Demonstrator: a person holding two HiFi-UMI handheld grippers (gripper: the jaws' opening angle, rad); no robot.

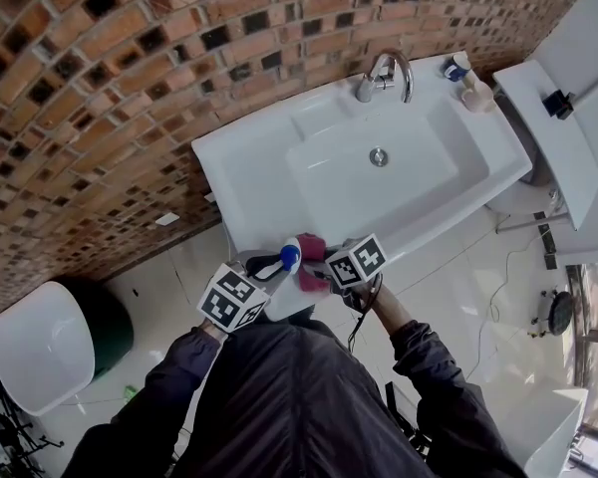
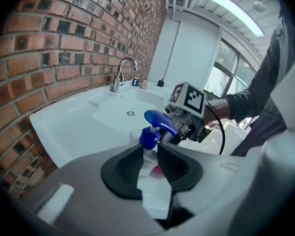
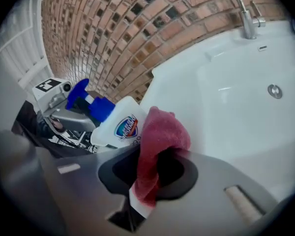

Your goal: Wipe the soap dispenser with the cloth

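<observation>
White sink (image 3: 226, 82); soap dispenser (image 3: 119, 127) beside cloth (image 3: 160, 132).

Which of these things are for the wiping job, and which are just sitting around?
For the job: white plastic soap dispenser with a blue pump, held in the left tongs; dark red cloth, held in the right tongs.

Just lying about: white sink; shiny metal tap; small bottles beside the tap.
</observation>
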